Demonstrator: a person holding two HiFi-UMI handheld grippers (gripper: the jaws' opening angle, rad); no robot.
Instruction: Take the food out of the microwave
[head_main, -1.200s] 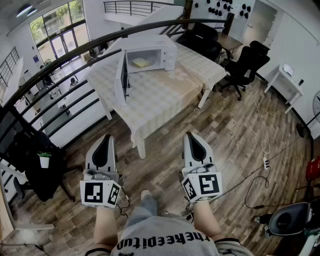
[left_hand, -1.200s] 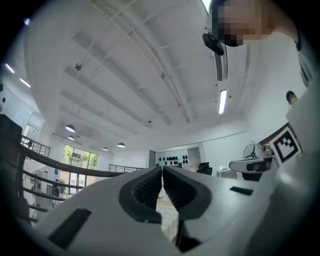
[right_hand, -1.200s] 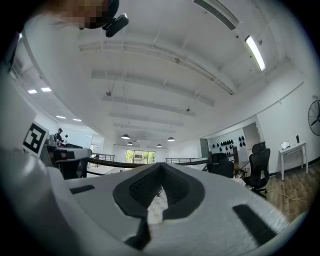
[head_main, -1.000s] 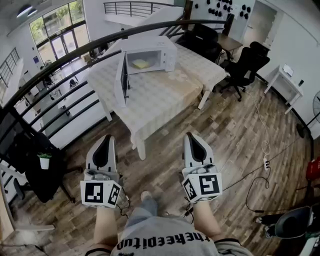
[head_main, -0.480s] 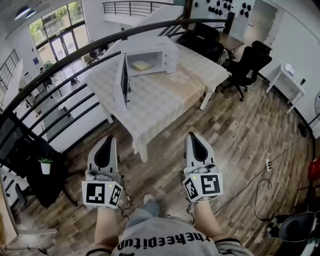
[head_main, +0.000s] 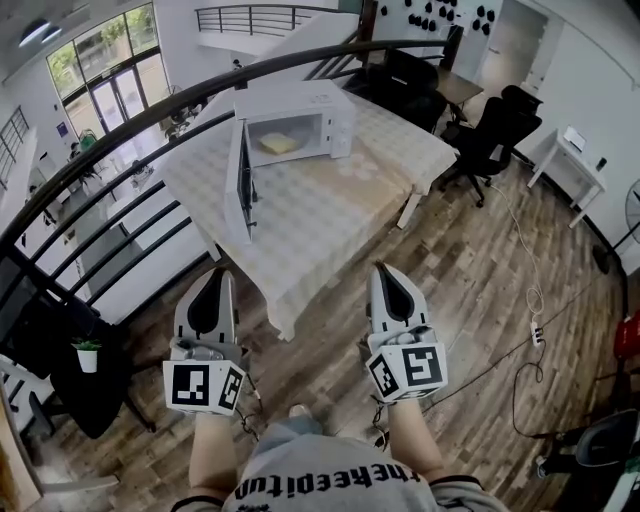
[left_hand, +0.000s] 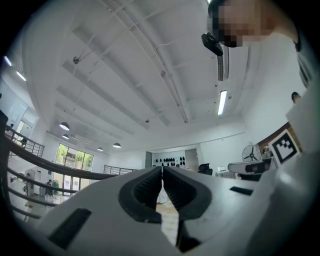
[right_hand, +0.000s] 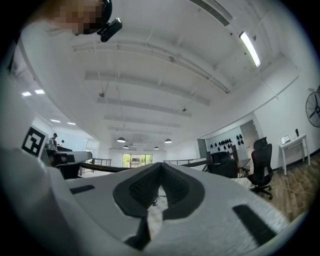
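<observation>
Both grippers closed and empty, food in the microwave.
Grey left gripper (head_main: 215, 275) and grey right gripper (head_main: 386, 270): jaws pressed together, nothing between them. Both sit low in frame over the brown wood-plank floor (head_main: 480, 270), near the table edge. Pale yellow food (head_main: 278, 144) lies inside the white box microwave (head_main: 335, 105), upper centre, door (head_main: 241, 180) wide open, on the table with beige checked cloth (head_main: 330, 210).

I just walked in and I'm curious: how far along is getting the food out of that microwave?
Done: the microwave has its door open. In hand: nothing; the left gripper and right gripper are both shut and empty, over the floor short of the table. Left: the yellow food lies inside the microwave and must be reached, gripped and brought out.
</observation>
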